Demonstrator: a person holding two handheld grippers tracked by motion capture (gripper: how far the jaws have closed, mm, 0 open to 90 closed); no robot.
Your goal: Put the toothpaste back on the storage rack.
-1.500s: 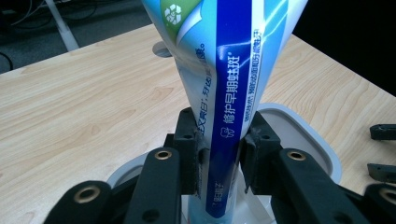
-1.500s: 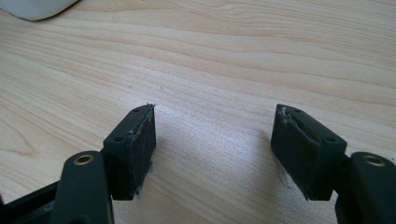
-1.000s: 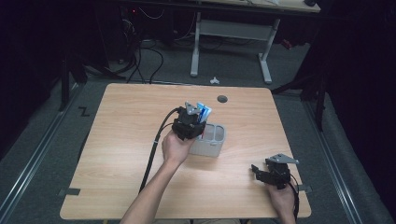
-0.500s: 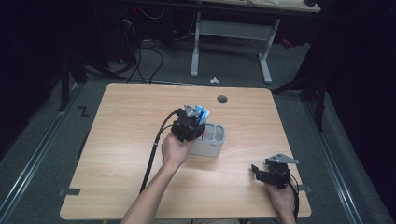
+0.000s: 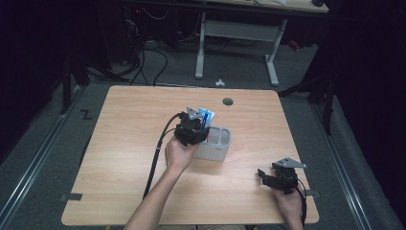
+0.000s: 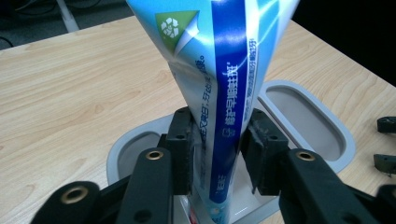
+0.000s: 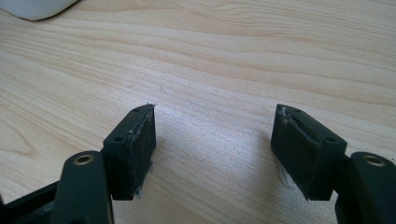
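Left gripper (image 6: 217,154) has just been opening around the blue-and-white toothpaste tube (image 6: 219,93), which stands upright in the grey two-compartment holder (image 6: 303,112), right-hand pad looking slightly off it. Right gripper (image 7: 212,149) rests on the wooden table (image 7: 233,56), jaws wide apart with nothing between.

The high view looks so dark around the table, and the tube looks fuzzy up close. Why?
High view: light falls on the table, the floor beyond is nearly black, and small things look soft. Left gripper view: the tube sits so near the lens that its top edge blurs, though the print reads sharp; the tray is clear. Right gripper view: even light, crisp wood grain, faint shadows under the jaws.
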